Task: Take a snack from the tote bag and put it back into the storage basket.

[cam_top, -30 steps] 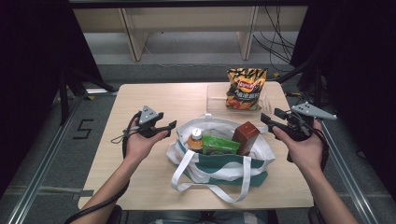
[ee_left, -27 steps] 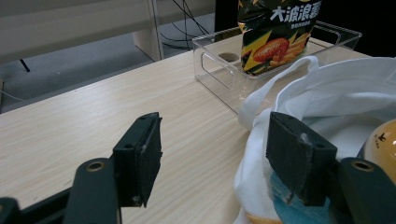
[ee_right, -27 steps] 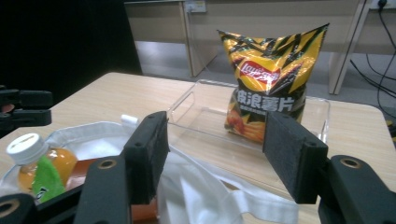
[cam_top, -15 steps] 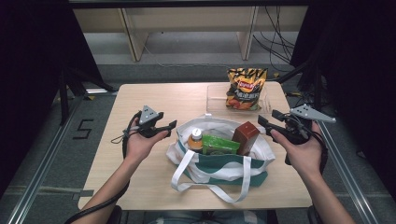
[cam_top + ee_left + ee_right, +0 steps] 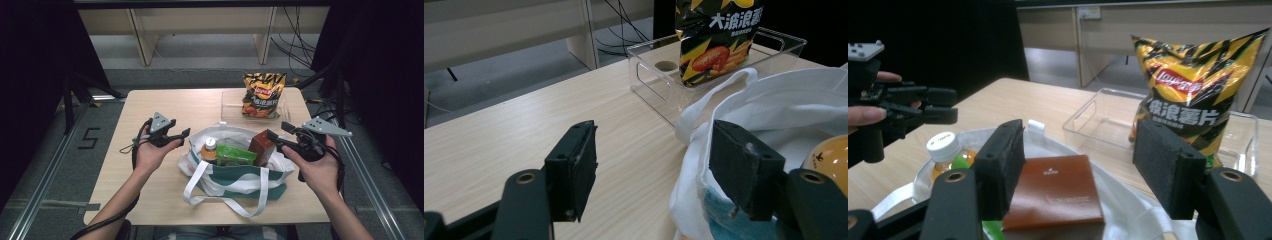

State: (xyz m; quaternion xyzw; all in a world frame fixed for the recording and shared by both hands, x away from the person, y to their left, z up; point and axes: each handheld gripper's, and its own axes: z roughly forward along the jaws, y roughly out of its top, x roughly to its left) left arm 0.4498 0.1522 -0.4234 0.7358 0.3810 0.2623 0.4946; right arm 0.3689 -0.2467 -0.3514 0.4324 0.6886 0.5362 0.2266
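A white tote bag [image 5: 235, 175] with a teal band sits at the table's middle front. In it stand an orange drink bottle [image 5: 209, 148] with a white cap, a green packet [image 5: 235, 154] and a brown box [image 5: 260, 144]. My left gripper [image 5: 182, 138] is open just left of the bag's rim [image 5: 784, 95], with nothing between its jaws. My right gripper [image 5: 276, 130] is at the bag's right edge, pointing left at the brown box [image 5: 1058, 195]. Its jaws have just been opening and stand wide, apart from the box, which lies beyond them.
A yellow and black chips bag [image 5: 262, 95] stands upright in a clear plastic tray [image 5: 230, 103] at the back right, behind the tote. Bare wooden tabletop [image 5: 165, 107] lies left and behind. The tote's handles [image 5: 240, 205] hang toward the front edge.
My right gripper has shifted a little left toward the tote and its jaws stand slightly wider. My left gripper and the items in the bag have not moved.
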